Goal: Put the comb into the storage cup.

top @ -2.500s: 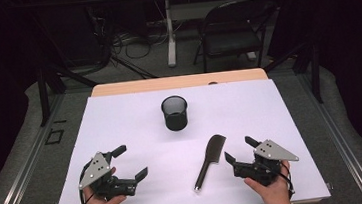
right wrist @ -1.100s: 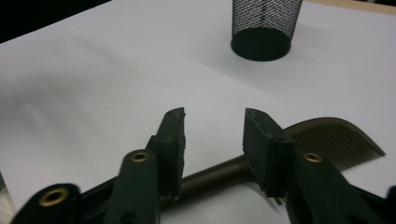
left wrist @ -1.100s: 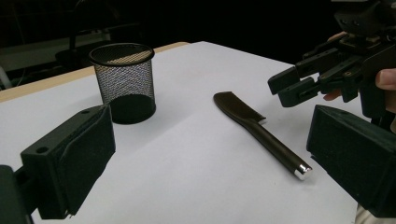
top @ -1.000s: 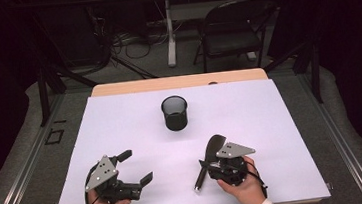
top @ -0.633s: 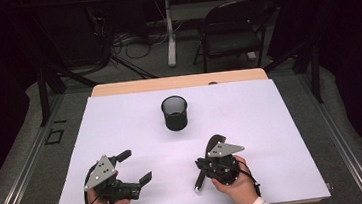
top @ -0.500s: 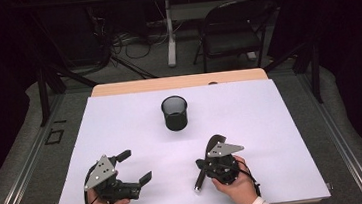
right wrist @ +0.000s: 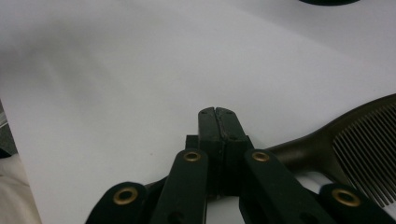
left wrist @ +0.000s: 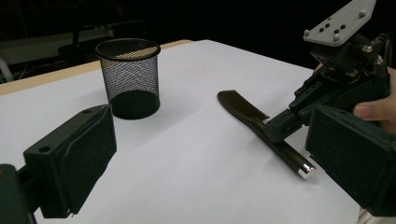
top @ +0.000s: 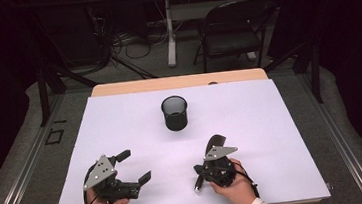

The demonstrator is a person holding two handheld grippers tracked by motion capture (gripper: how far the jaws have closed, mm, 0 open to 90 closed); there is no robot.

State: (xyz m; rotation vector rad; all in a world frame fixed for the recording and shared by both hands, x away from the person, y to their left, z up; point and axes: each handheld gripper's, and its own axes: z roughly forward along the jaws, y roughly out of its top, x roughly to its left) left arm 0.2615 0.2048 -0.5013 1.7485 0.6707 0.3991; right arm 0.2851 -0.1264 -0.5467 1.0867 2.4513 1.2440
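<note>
White sheet (top: 120, 123) covers wooden table (top: 177, 83); dark room, chair (top: 232, 29) behind.

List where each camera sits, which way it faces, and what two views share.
High view: above the near table edge, facing forward and down; both hands, left gripper, right gripper.
Left gripper view: on the left gripper, facing the mesh cup, comb, right gripper.
Right gripper view: along its shut jaws, over the comb.
Shared: the comb.

Lab recording bay: white-covered table (top: 281, 122) under dark surroundings, loose cables (top: 123, 42) on grey floor, 1 black chair (top: 235, 31) behind, metal frame rails (top: 42, 90).
</note>
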